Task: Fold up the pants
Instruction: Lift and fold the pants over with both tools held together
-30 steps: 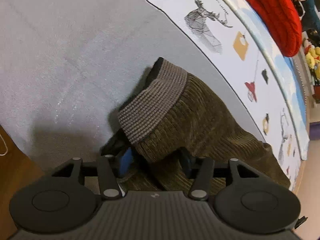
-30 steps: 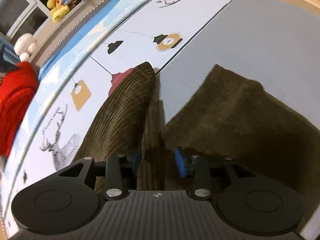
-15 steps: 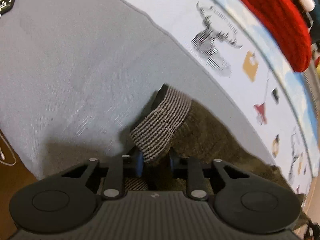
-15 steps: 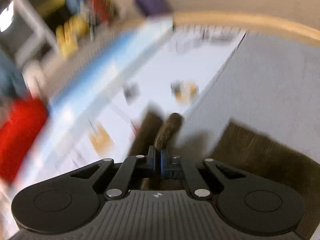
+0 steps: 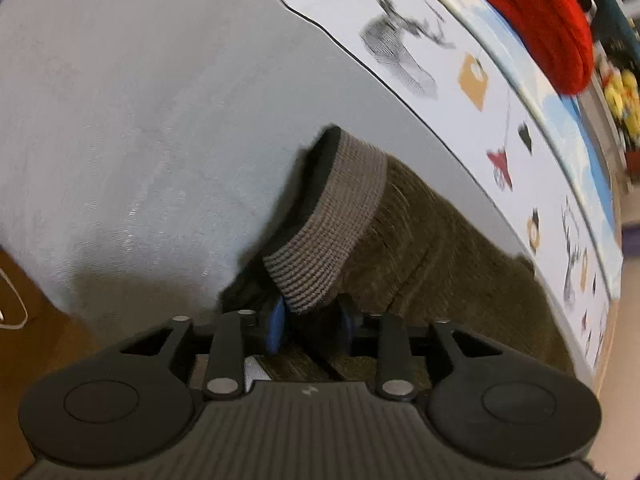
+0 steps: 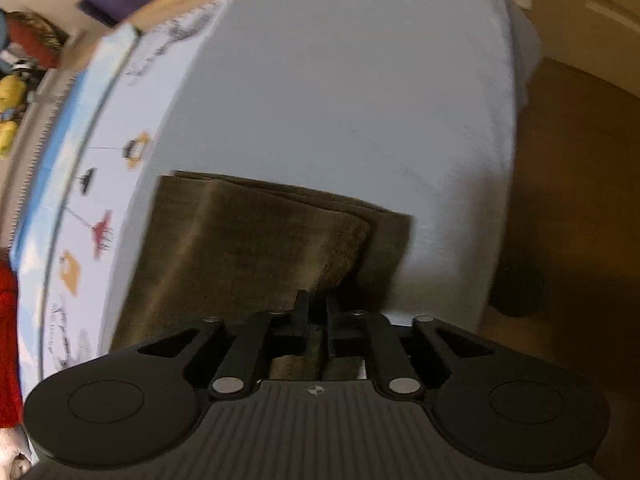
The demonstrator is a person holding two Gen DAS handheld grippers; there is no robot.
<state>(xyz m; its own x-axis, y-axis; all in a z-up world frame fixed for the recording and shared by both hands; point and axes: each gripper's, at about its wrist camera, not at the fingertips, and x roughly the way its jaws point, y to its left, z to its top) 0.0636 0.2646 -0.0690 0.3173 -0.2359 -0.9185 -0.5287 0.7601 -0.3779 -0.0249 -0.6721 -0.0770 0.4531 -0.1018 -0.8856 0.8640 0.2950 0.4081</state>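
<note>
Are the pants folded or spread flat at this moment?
Folded: the pants lie in stacked layers on the bed, with both the left gripper and right gripper pinching fabric.

Both views are lit warmly and rather dimly, with no glare. Fisheye distortion bows the bed (image 5: 140,120) edge into an arc in each frame. The right wrist view is smeared by motion blur throughout; the printed motifs at left are streaked. The left wrist view is sharper at centre, soft toward the upper right. The pants (image 5: 440,260) cast a dark shadow at lower left.
</note>
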